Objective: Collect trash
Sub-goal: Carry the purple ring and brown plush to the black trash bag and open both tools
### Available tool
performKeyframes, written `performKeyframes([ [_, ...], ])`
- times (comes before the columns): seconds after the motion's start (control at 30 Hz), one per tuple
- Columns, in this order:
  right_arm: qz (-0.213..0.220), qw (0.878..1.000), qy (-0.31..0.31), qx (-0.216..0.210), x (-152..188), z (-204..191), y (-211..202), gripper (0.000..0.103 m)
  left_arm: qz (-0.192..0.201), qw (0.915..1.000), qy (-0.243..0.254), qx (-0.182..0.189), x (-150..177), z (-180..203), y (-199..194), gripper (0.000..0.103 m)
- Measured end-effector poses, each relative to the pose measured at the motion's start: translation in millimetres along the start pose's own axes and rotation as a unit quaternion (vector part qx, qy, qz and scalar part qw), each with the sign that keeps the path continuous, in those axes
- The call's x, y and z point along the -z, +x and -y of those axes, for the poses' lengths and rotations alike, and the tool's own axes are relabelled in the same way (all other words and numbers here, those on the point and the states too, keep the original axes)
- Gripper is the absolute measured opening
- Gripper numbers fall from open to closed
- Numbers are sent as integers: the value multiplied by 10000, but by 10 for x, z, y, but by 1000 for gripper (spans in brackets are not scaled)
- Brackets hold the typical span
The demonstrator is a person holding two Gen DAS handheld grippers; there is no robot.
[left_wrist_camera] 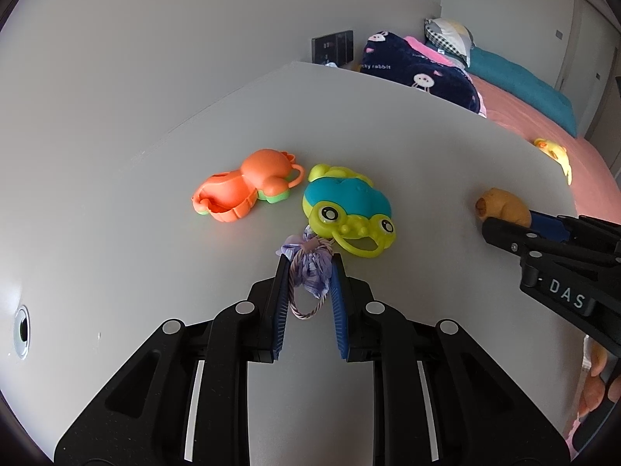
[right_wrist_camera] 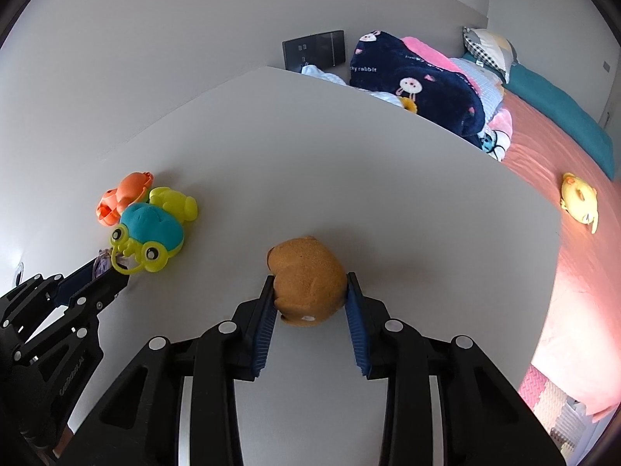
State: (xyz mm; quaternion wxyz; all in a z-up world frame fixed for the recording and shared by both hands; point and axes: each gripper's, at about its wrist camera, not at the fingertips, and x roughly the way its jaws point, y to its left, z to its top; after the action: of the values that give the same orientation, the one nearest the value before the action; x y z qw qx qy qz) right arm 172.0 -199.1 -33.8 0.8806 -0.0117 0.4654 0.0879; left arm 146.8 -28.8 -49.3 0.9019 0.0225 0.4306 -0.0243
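On the white table my left gripper is shut on a purple hair tie with a fabric bow, its loop hanging between the fingers. A blue and yellow-green frog toy lies just beyond it, and an orange crab toy is to the left. My right gripper is shut on a brown plush toy resting on the table. The right gripper also shows in the left wrist view, and the left gripper in the right wrist view.
A bed with a pink sheet runs along the table's right edge, with a yellow duck toy, a navy blanket and a teal pillow. A dark wall switch panel is behind. A cable hole is at the table's left.
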Motion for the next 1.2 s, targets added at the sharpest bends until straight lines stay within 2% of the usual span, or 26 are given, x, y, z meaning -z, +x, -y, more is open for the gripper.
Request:
performKeyframes([
  [0.4,157,9998,139,-59,262,112,-482,36,66,9999,54,122,217,129,-397,20],
  [0.8,455,9983,341,-125,628,243,-1013,36,408,9990,92,158,399,197,-968,20],
  [1.2,648,9962,583,36,943,572,-1400,36,566,9967,431,382,486,663,-1202,20],
])
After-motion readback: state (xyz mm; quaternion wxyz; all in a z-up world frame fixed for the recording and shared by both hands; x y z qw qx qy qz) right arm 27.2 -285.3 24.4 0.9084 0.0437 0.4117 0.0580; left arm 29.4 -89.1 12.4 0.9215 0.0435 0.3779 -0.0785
